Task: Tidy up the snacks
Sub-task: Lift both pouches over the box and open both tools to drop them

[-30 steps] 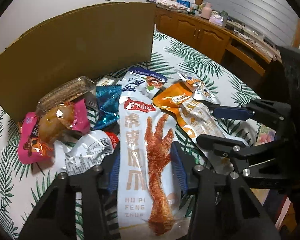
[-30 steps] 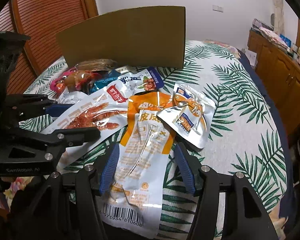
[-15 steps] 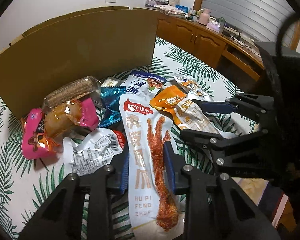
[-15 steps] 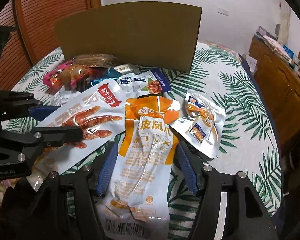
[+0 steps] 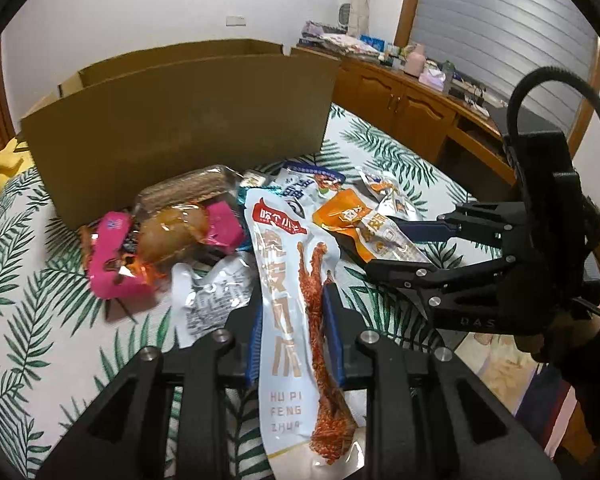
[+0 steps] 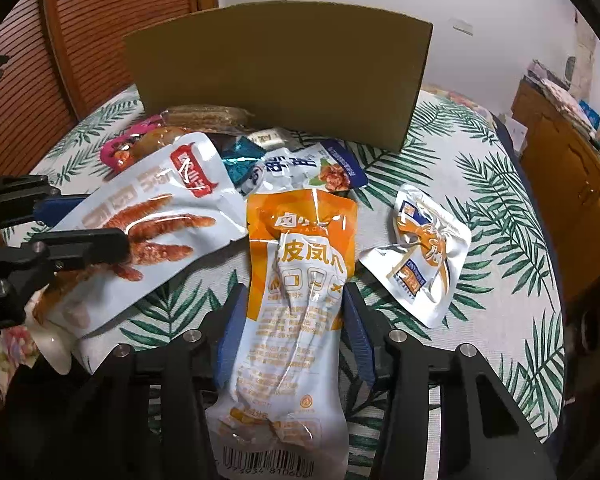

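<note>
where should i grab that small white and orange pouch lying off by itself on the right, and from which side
Take the small white and orange pouch by its flat sealed edge nearest the camera, coming down from above on the near right. It lies flat on the leaf-print cloth, clear of the pile; its middle bulges, so a thin edge probably suits the pads better.

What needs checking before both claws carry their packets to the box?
1. Left claw grip: ok. It has just been closing and its pads now press the sides of the white chicken-feet packet.
2. Right claw grip: cannot tell. It has just been closing around the orange packet, but firm pad contact is unclear.
3. White packet free of the pile: ok in the right wrist view, where its top end stands raised off the cloth.
4. Path to the cardboard box: not ok. The pink packet and others lie between.
5. Box interior: cannot tell, hidden behind its front wall.
</note>
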A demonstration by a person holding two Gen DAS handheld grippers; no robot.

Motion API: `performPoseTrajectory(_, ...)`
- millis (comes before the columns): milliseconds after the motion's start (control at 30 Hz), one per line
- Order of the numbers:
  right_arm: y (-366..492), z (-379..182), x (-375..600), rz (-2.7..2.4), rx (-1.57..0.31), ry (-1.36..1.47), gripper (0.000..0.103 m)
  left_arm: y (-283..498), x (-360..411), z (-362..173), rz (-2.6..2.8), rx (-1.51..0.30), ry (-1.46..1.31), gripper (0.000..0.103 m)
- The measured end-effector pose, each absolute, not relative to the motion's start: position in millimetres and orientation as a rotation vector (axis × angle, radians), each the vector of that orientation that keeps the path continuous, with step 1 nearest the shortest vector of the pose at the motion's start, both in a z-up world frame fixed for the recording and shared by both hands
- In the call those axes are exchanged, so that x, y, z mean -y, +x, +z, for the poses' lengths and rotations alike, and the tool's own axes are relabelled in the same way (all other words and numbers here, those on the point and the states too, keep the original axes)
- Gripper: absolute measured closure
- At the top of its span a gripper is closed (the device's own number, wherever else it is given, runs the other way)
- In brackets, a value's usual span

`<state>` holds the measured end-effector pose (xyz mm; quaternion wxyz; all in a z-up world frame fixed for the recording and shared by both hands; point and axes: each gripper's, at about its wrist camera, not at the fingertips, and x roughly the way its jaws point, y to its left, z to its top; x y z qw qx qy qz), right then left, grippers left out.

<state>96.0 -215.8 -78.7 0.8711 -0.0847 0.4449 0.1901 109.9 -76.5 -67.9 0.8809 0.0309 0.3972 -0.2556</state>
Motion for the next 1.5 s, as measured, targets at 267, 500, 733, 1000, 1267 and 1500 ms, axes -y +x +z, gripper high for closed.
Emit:
performPoseTrajectory(267,92,-61,216,0.395,-0.864,-0.127,0.054,93,61,-45,-0.512,-0.736,0.039,0.079)
performPoseTrajectory(500,89,-39,214,0.395,-0.805,-0.109,0.054,88,50,-21,-0.495,-0.664,0.022,0.079)
performPoseTrajectory(733,96,-17,209,0.385,-0.771,-0.13,0.053,94,40,12,-0.469,-0.607,0.031,0.079)
performPoseTrajectory(1000,118,32,196,0.374,-0.702,-0.193,0.053,130,21,56,-0.404,-0.564,0.047,0.079)
performPoseTrajectory(1267,166,74,179,0.349,-0.655,-0.224,0.053,176,-1,91,-0.328,-0.551,0.059,0.078)
performPoseTrajectory(1500,210,86,167,0.344,-0.631,-0.21,0.052,208,-16,91,-0.298,-0.549,0.045,0.078)
